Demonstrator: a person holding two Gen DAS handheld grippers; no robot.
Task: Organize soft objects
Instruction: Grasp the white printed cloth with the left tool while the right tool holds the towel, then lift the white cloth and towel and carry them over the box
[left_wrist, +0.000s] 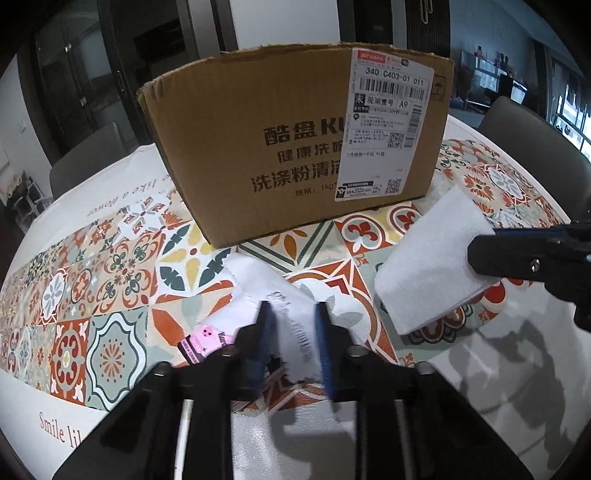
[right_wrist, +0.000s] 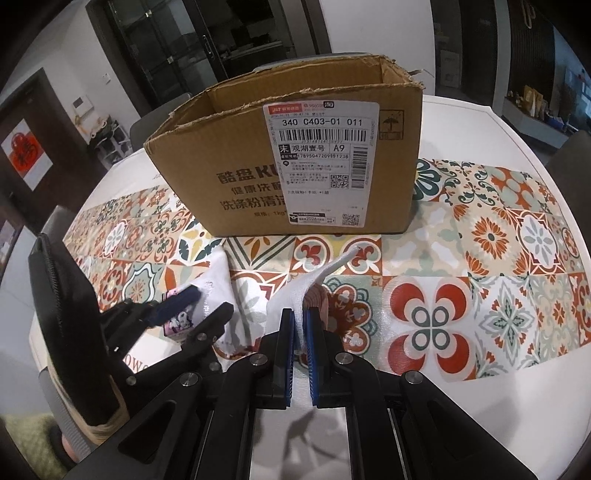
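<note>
Left wrist view: left gripper (left_wrist: 291, 314), jaws narrowed onto a flat white packet (left_wrist: 284, 317) with a pink label; packet's long axis runs between the pads, pointing ahead toward the cardboard box (left_wrist: 295, 147). Right of it, the right gripper (left_wrist: 491, 240) holds a folded white cloth (left_wrist: 428, 258) clear of the patterned tablecloth (left_wrist: 110, 258).

Right wrist view: right gripper (right_wrist: 299, 321), pinched tight on the white cloth (right_wrist: 306, 288), whose free end trails forward toward the box (right_wrist: 288, 158). Left gripper (right_wrist: 207, 301) sits alongside to the left on its packet (right_wrist: 218, 288).
</note>
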